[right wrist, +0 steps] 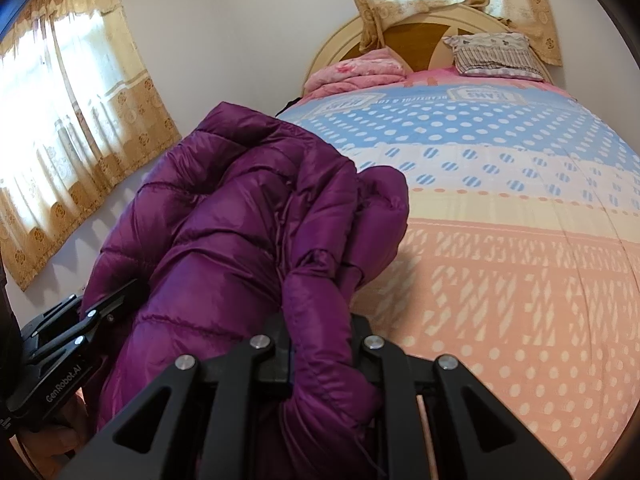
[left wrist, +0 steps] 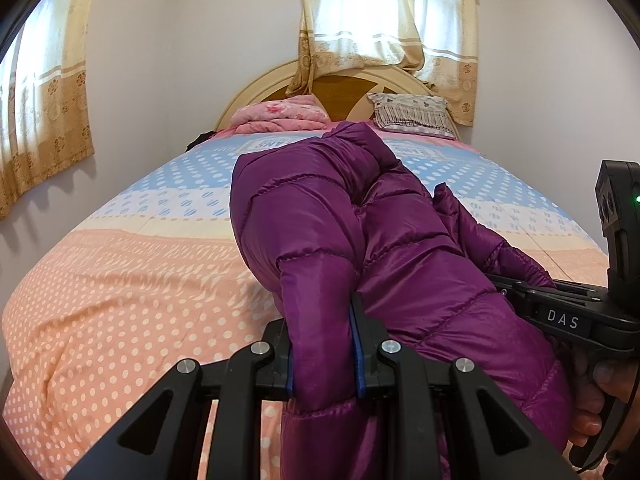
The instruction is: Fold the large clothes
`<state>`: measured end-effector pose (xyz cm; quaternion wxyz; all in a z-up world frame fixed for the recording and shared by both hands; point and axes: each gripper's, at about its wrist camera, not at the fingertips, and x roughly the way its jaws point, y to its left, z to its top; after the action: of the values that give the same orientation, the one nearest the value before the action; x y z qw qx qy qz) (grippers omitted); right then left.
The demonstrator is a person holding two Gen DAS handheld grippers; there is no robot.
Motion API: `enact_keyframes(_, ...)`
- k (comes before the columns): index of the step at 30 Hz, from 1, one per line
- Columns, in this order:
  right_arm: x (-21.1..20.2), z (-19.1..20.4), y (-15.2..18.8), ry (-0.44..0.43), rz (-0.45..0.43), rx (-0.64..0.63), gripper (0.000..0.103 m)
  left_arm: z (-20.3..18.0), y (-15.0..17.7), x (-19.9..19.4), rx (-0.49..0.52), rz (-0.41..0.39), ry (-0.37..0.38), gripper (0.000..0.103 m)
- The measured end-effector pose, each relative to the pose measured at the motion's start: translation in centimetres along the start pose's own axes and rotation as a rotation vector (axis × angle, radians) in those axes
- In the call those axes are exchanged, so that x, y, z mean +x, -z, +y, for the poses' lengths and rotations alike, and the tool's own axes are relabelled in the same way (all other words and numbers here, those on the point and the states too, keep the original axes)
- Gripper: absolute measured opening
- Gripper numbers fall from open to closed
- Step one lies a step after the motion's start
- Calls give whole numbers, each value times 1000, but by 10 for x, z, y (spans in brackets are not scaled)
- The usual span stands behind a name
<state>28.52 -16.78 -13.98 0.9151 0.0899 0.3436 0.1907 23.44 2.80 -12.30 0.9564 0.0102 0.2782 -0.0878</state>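
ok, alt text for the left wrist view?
The left tool is shut on a fold of a purple puffer jacket, held bunched above a polka-dot bedspread. The right tool grips the jacket at the right edge. A pink folded blanket and a pillow lie by the headboard.

A purple quilted jacket (left wrist: 340, 240) fills the centre of the frame, its edge pinched between the jaws of the left gripper (left wrist: 324, 356) at bottom centre. The right gripper (left wrist: 560, 312) grips it at right, above a polka-dot bedspread (left wrist: 120, 280).
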Motion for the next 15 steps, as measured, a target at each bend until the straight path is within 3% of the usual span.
enact_keyframes(15,22,8,3,-17,38,-9,17,12,11,9,-12,31,-26,21)
